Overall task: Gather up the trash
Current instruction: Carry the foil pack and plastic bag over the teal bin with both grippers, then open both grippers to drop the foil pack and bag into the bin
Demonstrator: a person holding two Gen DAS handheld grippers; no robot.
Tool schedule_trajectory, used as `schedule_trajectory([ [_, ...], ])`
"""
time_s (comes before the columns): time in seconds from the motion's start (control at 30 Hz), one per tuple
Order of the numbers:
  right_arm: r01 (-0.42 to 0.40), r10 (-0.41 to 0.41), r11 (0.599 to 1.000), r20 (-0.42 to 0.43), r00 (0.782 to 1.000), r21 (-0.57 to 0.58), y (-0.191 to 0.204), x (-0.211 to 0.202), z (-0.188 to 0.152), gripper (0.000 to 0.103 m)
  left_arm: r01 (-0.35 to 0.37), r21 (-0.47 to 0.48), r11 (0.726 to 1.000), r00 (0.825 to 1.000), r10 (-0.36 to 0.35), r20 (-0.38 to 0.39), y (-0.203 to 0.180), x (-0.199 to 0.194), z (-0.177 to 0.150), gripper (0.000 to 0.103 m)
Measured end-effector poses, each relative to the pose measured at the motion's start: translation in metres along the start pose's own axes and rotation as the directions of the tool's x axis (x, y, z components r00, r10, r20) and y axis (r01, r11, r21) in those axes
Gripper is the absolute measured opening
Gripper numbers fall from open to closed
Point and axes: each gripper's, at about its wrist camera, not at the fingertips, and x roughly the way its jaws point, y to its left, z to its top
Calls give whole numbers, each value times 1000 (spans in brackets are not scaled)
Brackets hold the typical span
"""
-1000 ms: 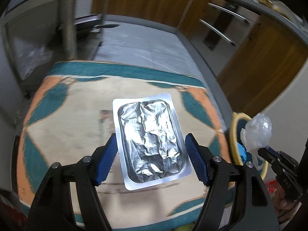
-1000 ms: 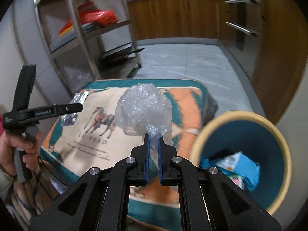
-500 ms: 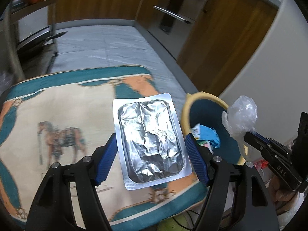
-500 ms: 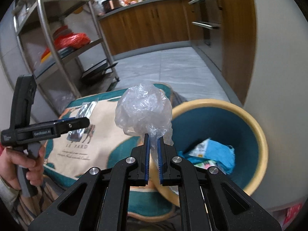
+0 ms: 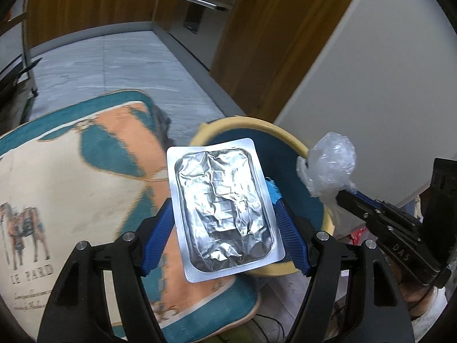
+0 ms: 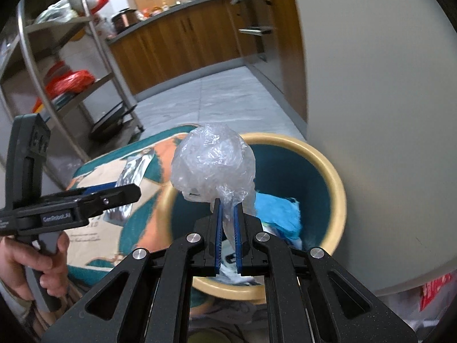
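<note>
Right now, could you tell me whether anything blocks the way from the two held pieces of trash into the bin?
Nothing visible does: the foil pack and the plastic wad hang over the open yellow-rimmed bin, which holds only some trash low inside.

bin (image 6: pixel 338 200) stands on the floor right of the cushion (image 5: pixel 71 188), wrappers (image 6: pixel 281 214) inside.

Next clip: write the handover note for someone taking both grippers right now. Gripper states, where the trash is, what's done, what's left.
Left gripper: shut on the foil blister pack, held flat near the bin's rim.
Right gripper: shut on the crumpled clear plastic, over the bin's opening.
Yellow-rimmed bin beside the printed cushion; it already holds blue and white trash.
Done: both pieces picked up and carried to the bin.
Left: release both into it.
</note>
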Motion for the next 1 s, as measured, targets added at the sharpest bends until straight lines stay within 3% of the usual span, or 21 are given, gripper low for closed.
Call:
schedule_trajectory([
  [0.3, 50, -46, 997, -59, 997, 58, -21, 20, -6, 9, 26, 73, 997, 999, -23, -35, -38, 33, 7, 70],
  [0.57, 60, -51, 995, -108, 993, 80, -22, 40, -8, 9, 39, 83, 996, 996, -32, -83, -39, 55, 7, 70],
  [0.73, 61, -50, 995, -133, 990, 84, -21, 52, -10, 31, 68, 54, 996, 991, -61, -117, -35, 65, 6, 72],
  [0.87, 68, -57, 994, -123, 991, 89, -23, 46, -11, 34, 74, 38, 997, 990, -69, -125, -32, 68, 5, 72],
  [1.0, 86, -76, 991, -100, 992, 100, -24, 32, -14, 39, 100, 30, 995, 990, -97, -107, -31, 62, 6, 80],
])
